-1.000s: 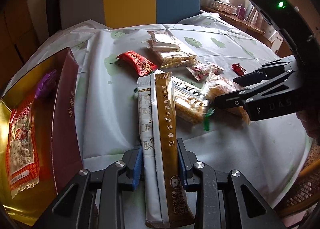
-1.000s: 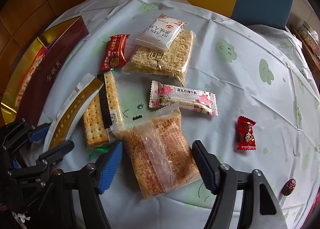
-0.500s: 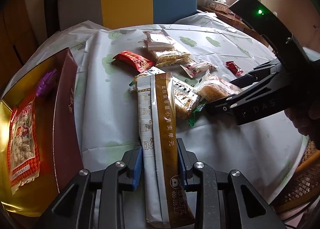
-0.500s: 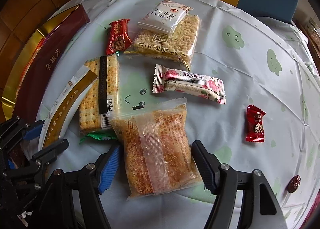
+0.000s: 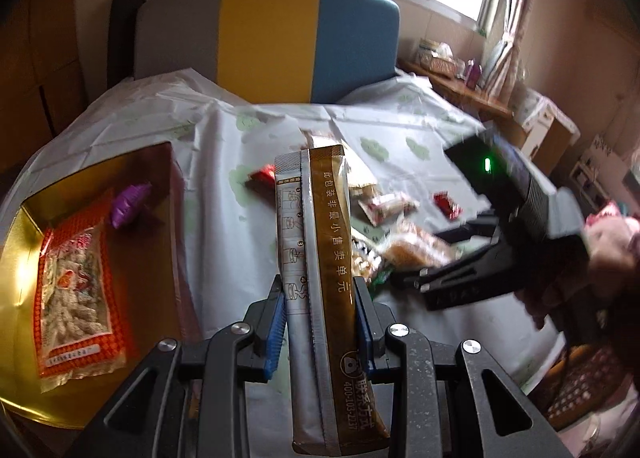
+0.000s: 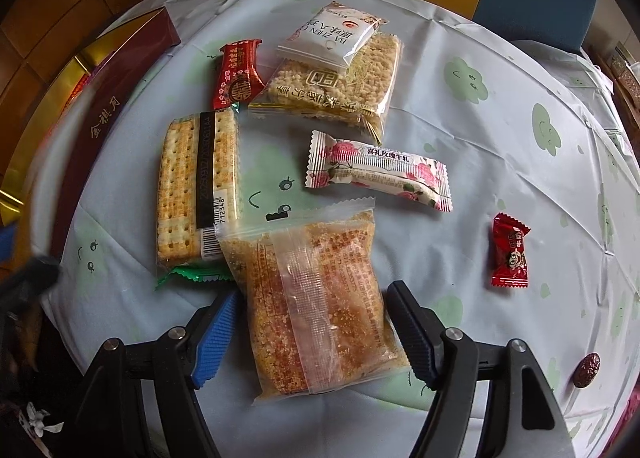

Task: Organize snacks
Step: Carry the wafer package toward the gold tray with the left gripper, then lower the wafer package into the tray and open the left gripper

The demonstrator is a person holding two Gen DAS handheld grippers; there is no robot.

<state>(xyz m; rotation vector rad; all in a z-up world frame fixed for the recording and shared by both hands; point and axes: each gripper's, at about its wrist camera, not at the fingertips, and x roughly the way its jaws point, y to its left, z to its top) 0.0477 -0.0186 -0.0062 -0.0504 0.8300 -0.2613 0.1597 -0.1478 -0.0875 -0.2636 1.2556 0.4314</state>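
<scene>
My left gripper [image 5: 320, 318] is shut on a long brown-and-silver sachet [image 5: 320, 258] and holds it upright above the table, to the right of the gold gift box [image 5: 36, 218]. The box holds an orange snack bag [image 5: 76, 290] and a purple candy [image 5: 128, 198]. My right gripper [image 6: 312, 330] is open, its jaws on either side of a clear bag of golden crispy snack [image 6: 316, 298] that lies on the tablecloth. It also shows in the left wrist view [image 5: 460, 270], low over the snacks.
On the tablecloth lie a cracker pack [image 6: 196, 190], a red wrapped sweet [image 6: 236, 74], a rice-cake bag [image 6: 340, 86] under a white packet [image 6: 332, 34], a rose-print bar [image 6: 380, 174], a small red candy [image 6: 510, 254] and a date [image 6: 586, 368]. A chair [image 5: 272, 42] stands behind the table.
My left gripper has lifted and drawn back with the sachet, away from the snack pile, which uncovers the cracker pack. My right gripper has moved forward around the golden snack bag.
</scene>
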